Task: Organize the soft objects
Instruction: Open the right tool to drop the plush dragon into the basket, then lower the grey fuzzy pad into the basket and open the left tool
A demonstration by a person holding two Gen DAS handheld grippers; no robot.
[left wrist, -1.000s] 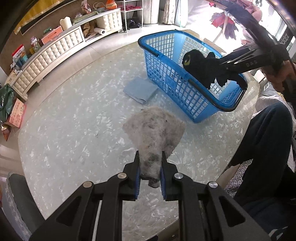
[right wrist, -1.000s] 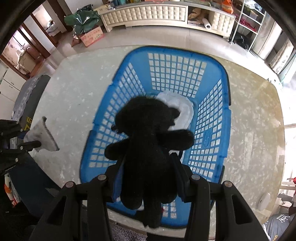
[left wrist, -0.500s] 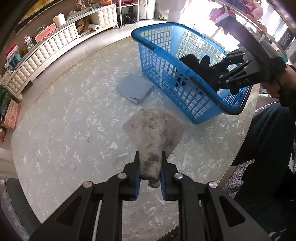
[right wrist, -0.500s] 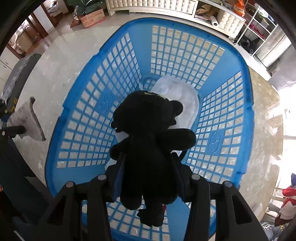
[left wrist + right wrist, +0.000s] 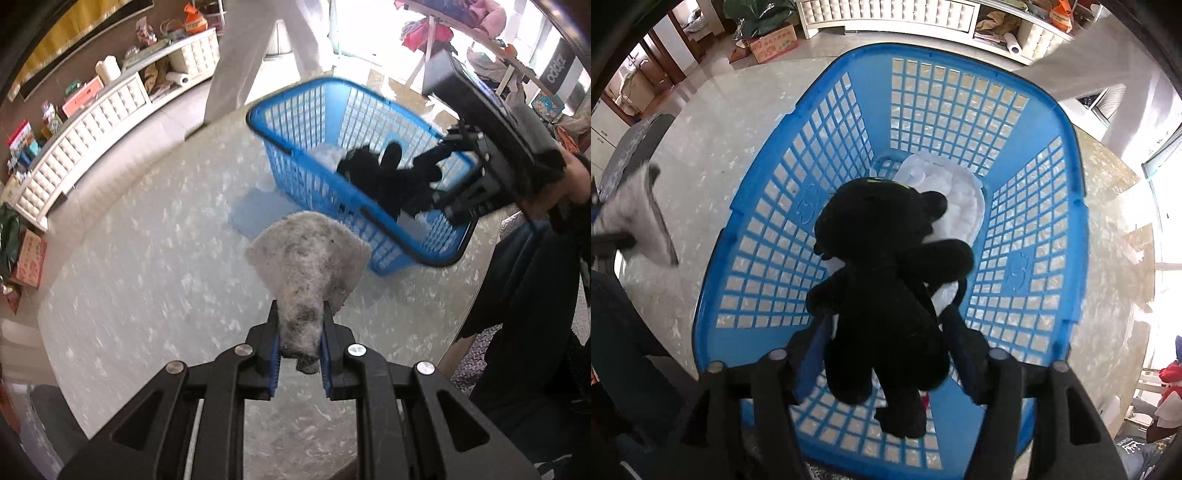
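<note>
The pale marbled table [image 5: 155,280] fills the centre of the left wrist view. A blue basket [image 5: 295,173] stands on it at upper right (mesh walls), with a folded blue cloth [image 5: 255,218] just left of the basket.

My left camera looks forward and down along its fingers [image 5: 275,345] from back over the table [image 5: 147,295], the basket [image 5: 295,155] ahead and right. My right camera sits close above that basket [image 5: 1071,206], facing down into it. Both share basket, table and each other's gripper.
</note>
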